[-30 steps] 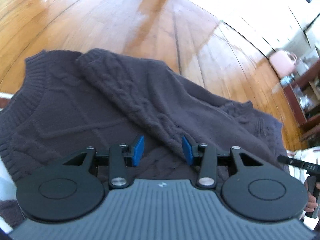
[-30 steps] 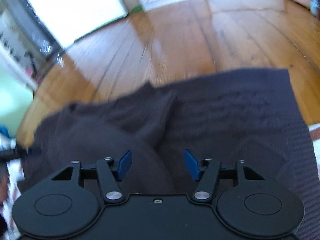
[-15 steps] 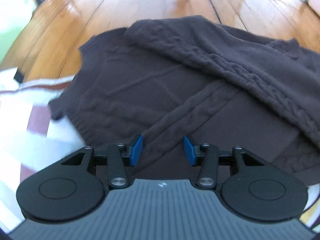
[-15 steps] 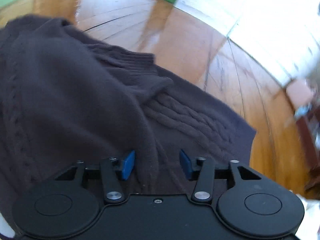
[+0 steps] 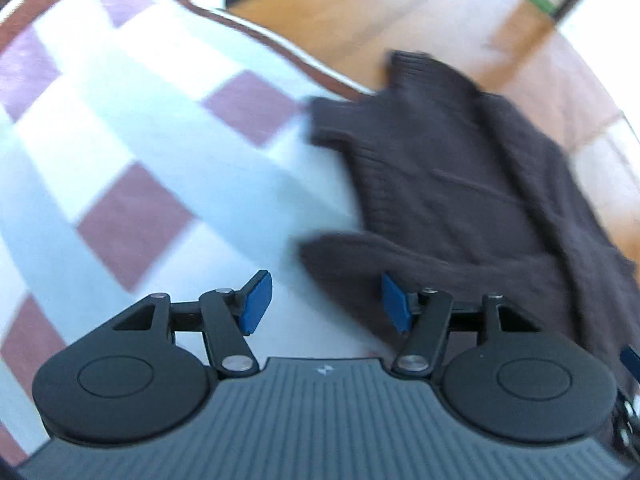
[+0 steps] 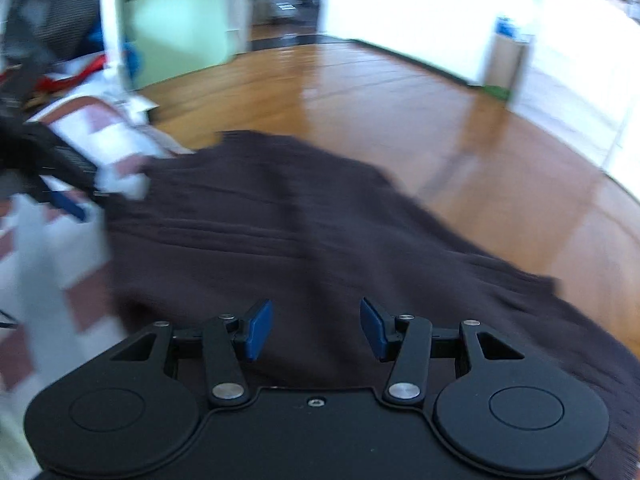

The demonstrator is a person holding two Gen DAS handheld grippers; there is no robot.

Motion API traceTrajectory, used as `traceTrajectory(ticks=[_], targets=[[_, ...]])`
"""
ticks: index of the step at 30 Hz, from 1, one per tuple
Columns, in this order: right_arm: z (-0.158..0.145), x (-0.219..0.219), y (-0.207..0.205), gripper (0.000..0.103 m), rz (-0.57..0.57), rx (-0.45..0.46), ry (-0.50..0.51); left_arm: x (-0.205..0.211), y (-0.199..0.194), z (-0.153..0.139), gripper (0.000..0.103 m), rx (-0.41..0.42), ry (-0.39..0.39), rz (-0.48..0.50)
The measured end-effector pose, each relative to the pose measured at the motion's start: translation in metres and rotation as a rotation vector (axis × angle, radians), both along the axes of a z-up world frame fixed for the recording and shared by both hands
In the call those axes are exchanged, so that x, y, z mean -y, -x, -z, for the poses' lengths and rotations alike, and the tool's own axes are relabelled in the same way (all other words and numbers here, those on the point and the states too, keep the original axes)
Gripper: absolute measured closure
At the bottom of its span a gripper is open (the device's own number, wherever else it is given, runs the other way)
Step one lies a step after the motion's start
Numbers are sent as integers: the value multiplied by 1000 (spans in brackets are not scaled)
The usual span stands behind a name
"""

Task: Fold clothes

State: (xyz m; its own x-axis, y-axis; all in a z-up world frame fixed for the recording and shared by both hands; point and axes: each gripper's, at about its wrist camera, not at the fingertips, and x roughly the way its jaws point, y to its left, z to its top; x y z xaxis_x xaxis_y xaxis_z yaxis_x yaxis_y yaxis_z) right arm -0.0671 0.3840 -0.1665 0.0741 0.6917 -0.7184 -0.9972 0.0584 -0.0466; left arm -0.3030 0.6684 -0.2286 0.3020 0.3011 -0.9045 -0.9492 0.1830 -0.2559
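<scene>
Dark brown knit fills the right half of the left wrist view: the sweater [image 5: 460, 184] is spread partly over a checked blanket [image 5: 140, 128] and partly over the wooden floor [image 5: 360, 20]. A sleeve [image 5: 360, 256] is seen at centre, just ahead of the left gripper [image 5: 326, 300], which is released and empty.

In the right wrist view, the sweater [image 6: 300, 232] occupies the centre and lower right, beneath the right gripper [image 6: 316, 330], likewise released. Soft, thick and limp handling is judged likely; the sleeve cuff or ribbed hem is best pinched.
</scene>
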Motion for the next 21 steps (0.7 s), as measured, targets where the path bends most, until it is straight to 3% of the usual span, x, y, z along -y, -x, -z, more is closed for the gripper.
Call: traceTrajectory(ticks=[5,6,10,13,16,19,21], targets=[[8,-17,55,48,-195,-28,16,-12,45,19,43,424,181,-156],[9,-19,65,47,-224,-28,26,-10,46,25,43,455,212,-161],[17,-27,85,43,-293,-13,44,-9,26,33,38,430,210,-109],[26,-35,88,42,-308,-35,62,-16,9,32,37,423,148,-86],[38,-45,88,42,-317,-83,95,-27,-3,37,33,501,128,-66],[45,-47,87,39,-318,-126,107,-35,-6,45,28,584,119,-106],[48,-47,86,39,-314,-156,110,-37,-8,46,28,603,104,-113]])
